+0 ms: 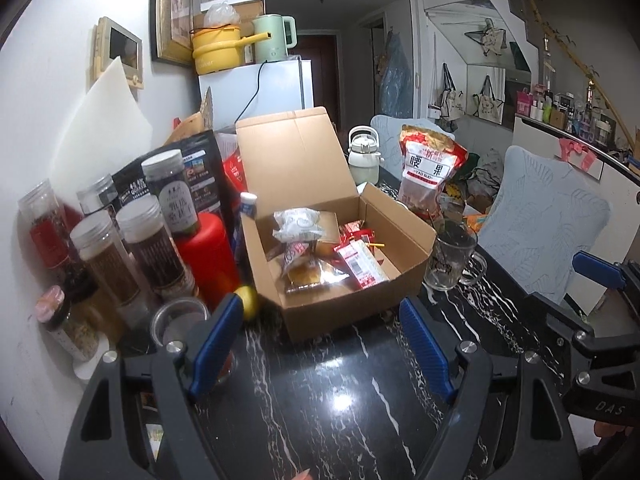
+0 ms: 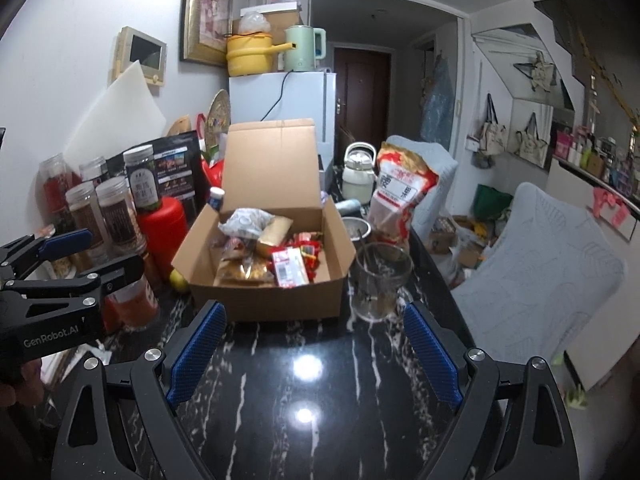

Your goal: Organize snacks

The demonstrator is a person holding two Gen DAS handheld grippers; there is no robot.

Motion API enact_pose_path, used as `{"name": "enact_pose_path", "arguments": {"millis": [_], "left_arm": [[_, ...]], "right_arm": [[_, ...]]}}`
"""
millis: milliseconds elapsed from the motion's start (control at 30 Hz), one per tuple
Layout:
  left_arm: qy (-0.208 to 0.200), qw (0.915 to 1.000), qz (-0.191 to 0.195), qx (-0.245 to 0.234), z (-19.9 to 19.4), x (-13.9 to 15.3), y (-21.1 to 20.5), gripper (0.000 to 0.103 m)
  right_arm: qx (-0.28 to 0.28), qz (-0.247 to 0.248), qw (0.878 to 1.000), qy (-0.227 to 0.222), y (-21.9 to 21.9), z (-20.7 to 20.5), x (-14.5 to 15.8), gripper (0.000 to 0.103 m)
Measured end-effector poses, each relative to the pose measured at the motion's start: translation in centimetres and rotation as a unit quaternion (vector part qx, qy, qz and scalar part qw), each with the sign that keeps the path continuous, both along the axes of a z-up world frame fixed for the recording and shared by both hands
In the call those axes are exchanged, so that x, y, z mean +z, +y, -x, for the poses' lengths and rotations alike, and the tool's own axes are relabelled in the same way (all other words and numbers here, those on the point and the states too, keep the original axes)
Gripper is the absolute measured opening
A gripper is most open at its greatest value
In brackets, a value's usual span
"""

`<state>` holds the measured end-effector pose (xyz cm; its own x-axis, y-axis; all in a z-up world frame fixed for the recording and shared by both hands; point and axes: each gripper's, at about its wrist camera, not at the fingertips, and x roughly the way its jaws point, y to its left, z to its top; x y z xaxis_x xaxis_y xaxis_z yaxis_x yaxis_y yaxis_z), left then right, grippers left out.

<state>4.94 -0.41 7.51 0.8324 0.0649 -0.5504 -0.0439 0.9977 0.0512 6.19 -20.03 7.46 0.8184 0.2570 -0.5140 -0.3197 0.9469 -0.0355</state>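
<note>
Scanning left: crowded spice jars [image 1: 108, 256] beside the left gripper [image 1: 320, 344], fingers spread, empty; a sideways swing could topple them.
Centre: snack packets [image 1: 320, 256] lie loose in the open cardboard box [image 2: 280, 300].
Right: right gripper [image 2: 316, 344] released, empty; glass mug [image 2: 380, 284] touching the box could be knocked.

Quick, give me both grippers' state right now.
Left gripper: open, holding nothing.
Right gripper: open, holding nothing.
</note>
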Motion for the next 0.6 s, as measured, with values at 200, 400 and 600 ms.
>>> {"name": "enact_pose_path", "arguments": {"millis": [200, 400, 600], "left_arm": [[0.008, 1.0000, -0.002, -0.001, 0.06, -0.54, -0.14, 0.080], [0.011, 0.9999, -0.003, -0.001, -0.01, -0.61, -0.20, 0.080], [0.010, 0.9999, -0.004, -0.003, -0.21, -0.64, -0.28, 0.080]], "right_arm": [[0.000, 0.003, 1.000, 0.009, 0.22, 0.07, -0.41, 0.091], [0.003, 0.003, 1.000, 0.013, 0.49, -0.12, -0.47, 0.091], [0.004, 0.004, 1.000, 0.014, 0.64, -0.19, -0.51, 0.091]]}}
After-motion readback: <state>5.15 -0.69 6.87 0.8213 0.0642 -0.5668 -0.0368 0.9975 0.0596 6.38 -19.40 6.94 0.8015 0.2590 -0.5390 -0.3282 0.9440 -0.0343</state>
